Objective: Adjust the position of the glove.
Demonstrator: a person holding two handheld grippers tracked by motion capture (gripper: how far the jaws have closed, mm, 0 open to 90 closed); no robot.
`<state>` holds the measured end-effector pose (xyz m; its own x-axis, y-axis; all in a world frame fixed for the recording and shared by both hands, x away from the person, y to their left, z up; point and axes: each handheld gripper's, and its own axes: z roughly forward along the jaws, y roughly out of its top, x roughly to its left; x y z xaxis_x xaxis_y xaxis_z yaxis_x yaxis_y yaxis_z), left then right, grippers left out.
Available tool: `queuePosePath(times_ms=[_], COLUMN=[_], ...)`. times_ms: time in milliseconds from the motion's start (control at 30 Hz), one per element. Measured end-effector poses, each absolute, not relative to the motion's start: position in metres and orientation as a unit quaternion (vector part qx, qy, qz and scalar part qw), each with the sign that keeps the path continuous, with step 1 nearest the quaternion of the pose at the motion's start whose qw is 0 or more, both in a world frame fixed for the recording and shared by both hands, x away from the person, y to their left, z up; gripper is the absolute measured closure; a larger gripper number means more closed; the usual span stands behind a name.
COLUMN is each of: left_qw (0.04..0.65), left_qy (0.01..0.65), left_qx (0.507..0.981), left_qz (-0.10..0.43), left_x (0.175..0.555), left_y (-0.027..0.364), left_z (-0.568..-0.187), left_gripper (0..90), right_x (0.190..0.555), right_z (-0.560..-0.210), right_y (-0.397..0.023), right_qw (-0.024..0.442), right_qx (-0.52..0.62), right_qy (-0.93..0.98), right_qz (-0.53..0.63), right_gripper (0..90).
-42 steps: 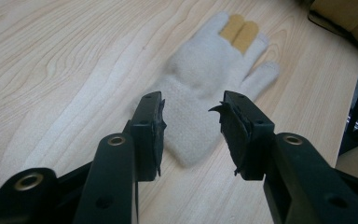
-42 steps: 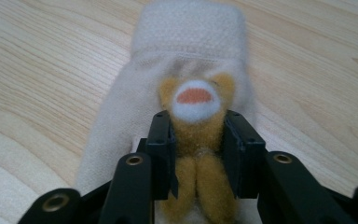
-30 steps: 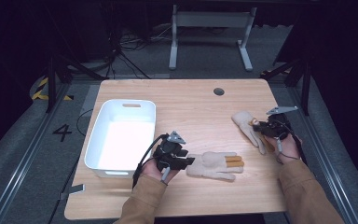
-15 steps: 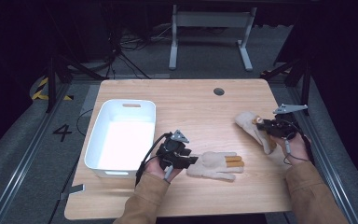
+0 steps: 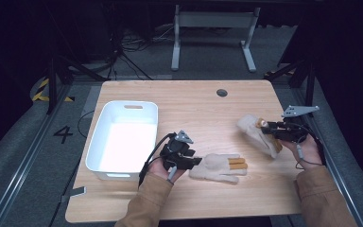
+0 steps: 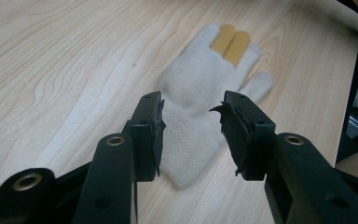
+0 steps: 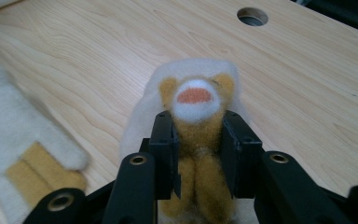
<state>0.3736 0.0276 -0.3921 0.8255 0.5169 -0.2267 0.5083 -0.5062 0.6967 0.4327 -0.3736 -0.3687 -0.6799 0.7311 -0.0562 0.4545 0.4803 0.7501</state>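
The right gripper (image 5: 266, 127), at the right of the high view, has risen a little against the 2 earlier pictures, taking one end of the right glove (image 5: 255, 132) with it; the glove looks partly lifted off the table (image 5: 198, 104), though how much of it has left the wood I cannot tell. In the right gripper view its 2 jaws are clamped on the glove's tan, fuzzy part (image 7: 198, 135), with the white tip and orange patch standing just beyond them. That reads as a pick-up under way, with the white bin (image 5: 123, 139) at the left of the high view the likely place for it.

The left gripper (image 5: 196, 161), low in the middle of the high view, sits where it was in both earlier pictures. In the left gripper view its jaws stand apart either side of the cuff of the left glove (image 6: 200, 107), which lies flat on the wood with 2 tan finger patches pointing to the upper right; the pads do not press on it, so this glove is not yet gripped.

Around them: a round cable hole (image 5: 222, 92) near the table's far edge, and a desk frame (image 5: 212, 28) on the floor beyond. The way from the right glove to the bin runs over the left gripper and its glove, so a carried glove would need to pass above or behind them
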Motion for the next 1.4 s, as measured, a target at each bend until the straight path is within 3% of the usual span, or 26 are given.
queuePosePath(times_ms=[633, 1400], left_qw=[0.401, 0.404], left_qy=[0.295, 0.301], left_qx=[0.867, 0.864], left_qz=[0.006, 0.008], left_x=[0.375, 0.374], left_y=[0.028, 0.035], left_z=[-0.391, -0.389], left_gripper=[58.4, 58.4], right_x=[0.418, 0.410], right_z=[-0.349, -0.351], right_y=[-0.357, -0.318], right_qw=[0.166, 0.119], right_qx=[0.299, 0.218], right_qy=[0.856, 0.882], right_qz=[0.387, 0.400], right_gripper=[68.5, 68.5])
